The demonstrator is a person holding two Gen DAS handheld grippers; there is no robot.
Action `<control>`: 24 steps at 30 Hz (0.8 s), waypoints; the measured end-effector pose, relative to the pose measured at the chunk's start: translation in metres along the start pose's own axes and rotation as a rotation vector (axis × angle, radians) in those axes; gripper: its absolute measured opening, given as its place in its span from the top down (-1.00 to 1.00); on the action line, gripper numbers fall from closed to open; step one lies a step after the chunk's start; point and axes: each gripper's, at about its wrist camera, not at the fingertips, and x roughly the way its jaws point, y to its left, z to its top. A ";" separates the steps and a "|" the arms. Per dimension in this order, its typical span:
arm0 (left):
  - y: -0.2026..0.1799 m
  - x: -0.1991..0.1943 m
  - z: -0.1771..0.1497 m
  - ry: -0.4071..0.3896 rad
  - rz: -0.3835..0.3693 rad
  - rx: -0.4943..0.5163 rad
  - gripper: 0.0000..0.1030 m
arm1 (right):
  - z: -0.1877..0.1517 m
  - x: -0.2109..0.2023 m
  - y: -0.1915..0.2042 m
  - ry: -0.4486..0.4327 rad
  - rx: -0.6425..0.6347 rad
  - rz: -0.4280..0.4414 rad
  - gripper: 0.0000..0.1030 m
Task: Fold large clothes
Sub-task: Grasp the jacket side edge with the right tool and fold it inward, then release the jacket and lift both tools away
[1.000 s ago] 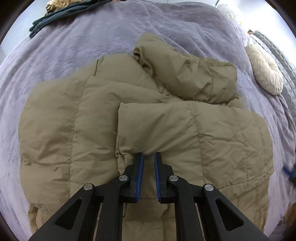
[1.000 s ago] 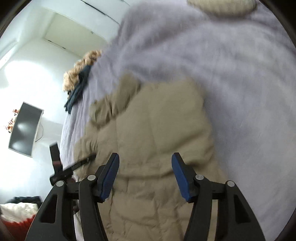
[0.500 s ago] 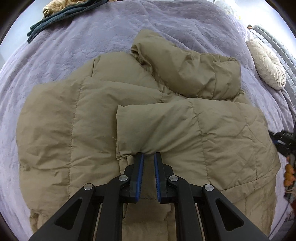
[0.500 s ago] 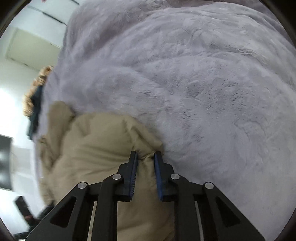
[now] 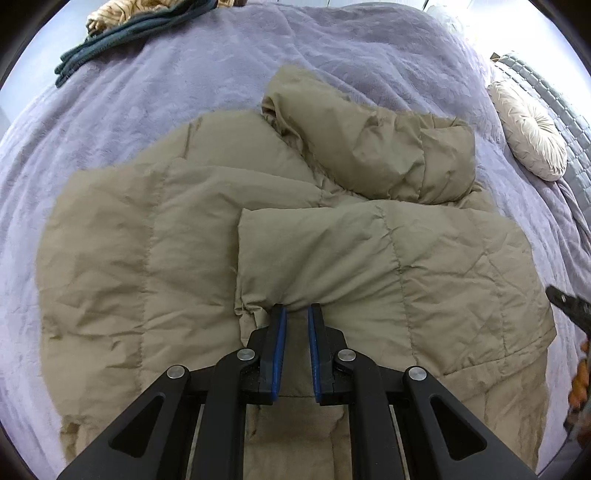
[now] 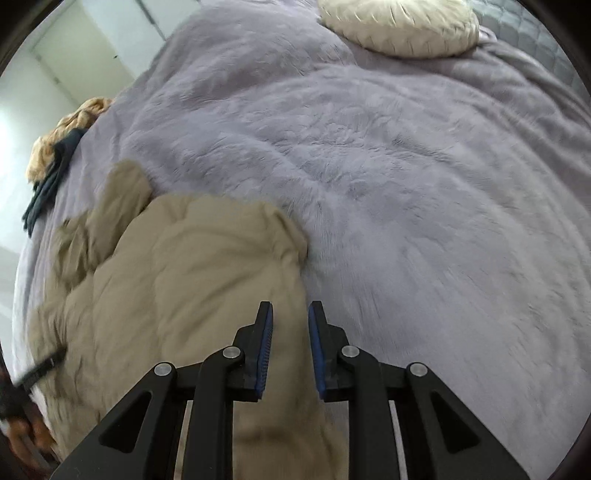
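Tan puffy coat [image 5: 229, 236] spread flat on the purple bed [image 5: 332, 66]. Left gripper [image 5: 295, 314] pinched tight on a folded coat flap. Right gripper [image 6: 290, 314] nearly closed at the coat's edge beside the bed cover; grip unclear. Round pillow [image 6: 400, 26] far off.

Soft, even daylight, strong fisheye bending

Left wrist view is sharp; right wrist view smears the jacket [image 6: 192, 280]; white glare burns the upper corners.
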 end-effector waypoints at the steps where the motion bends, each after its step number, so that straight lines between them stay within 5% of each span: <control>1: 0.000 -0.006 -0.001 -0.009 0.007 0.003 0.74 | -0.006 -0.007 0.001 -0.007 -0.015 -0.008 0.59; 9: 0.011 -0.050 -0.019 -0.050 0.023 -0.020 0.74 | -0.043 -0.022 0.000 0.036 0.005 -0.020 0.57; 24: 0.019 -0.094 -0.087 0.008 0.072 -0.062 0.74 | -0.087 -0.061 0.014 0.103 0.043 0.016 0.56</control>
